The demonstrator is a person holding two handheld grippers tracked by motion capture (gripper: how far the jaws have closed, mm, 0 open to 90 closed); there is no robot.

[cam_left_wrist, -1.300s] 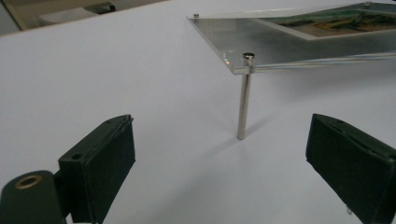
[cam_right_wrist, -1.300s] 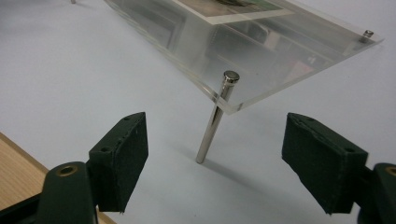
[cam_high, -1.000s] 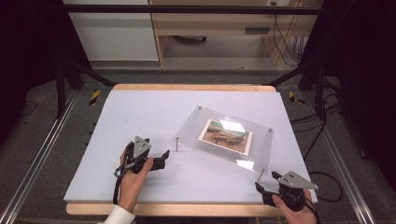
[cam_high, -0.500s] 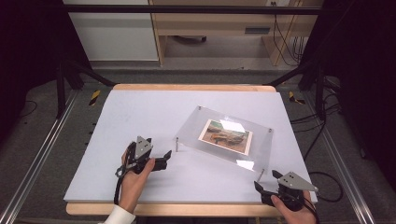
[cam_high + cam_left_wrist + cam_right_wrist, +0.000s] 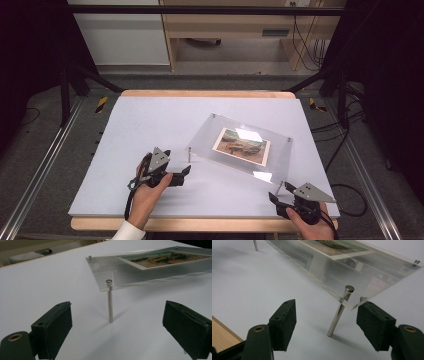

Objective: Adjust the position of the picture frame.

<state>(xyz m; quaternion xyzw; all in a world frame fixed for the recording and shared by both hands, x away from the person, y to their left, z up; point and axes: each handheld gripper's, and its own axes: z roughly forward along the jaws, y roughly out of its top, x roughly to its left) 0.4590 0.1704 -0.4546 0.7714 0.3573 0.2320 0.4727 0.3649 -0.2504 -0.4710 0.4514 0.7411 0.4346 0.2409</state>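
The left gripper (image 5: 186, 170) has moved a little closer to the thin metal corner leg (image 5: 189, 155) of the clear acrylic photo frame (image 5: 240, 146).

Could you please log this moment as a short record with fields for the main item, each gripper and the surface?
item: clear acrylic photo frame holding a picture, raised on thin metal legs
left gripper: open, jaws facing the frame's near-left leg, not touching
right gripper: open, jaws either side of another corner leg, not touching
surface: white table
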